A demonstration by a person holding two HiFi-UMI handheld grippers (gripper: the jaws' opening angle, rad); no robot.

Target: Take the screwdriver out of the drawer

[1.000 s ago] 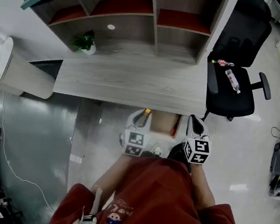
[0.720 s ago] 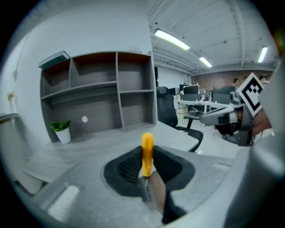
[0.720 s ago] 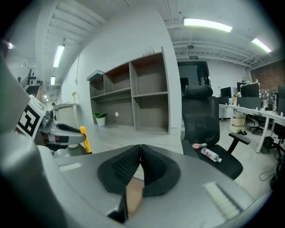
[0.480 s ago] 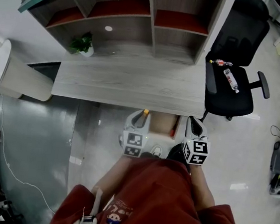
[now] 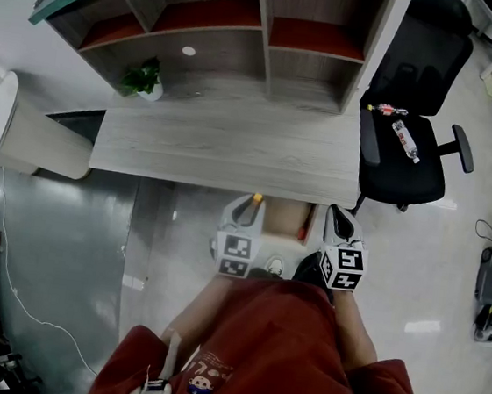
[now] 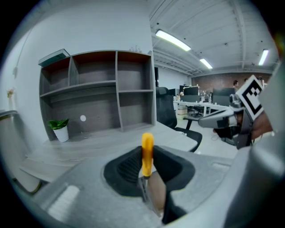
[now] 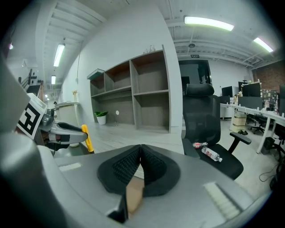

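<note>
A screwdriver with a yellow handle (image 6: 147, 153) stands upright between the pads of my left gripper (image 6: 147, 171), which is shut on it. From the head view, that left gripper (image 5: 249, 204) hangs just below the desk's front edge, and the yellow handle tip (image 5: 258, 198) pokes out of it. The open drawer (image 5: 285, 219) shows its brown inside between the two grippers. My right gripper (image 5: 341, 218) is beside the drawer's right side. Its jaws (image 7: 140, 160) are shut with nothing between them. The right gripper view also shows the left gripper (image 7: 67, 131) with the yellow handle (image 7: 89, 139).
A grey wooden desk (image 5: 225, 145) carries a shelf unit (image 5: 248, 24) and a small potted plant (image 5: 145, 79). A black office chair (image 5: 405, 157) with a bottle (image 5: 408, 141) on its seat stands at the right. Something small and red (image 5: 303, 233) lies in the drawer.
</note>
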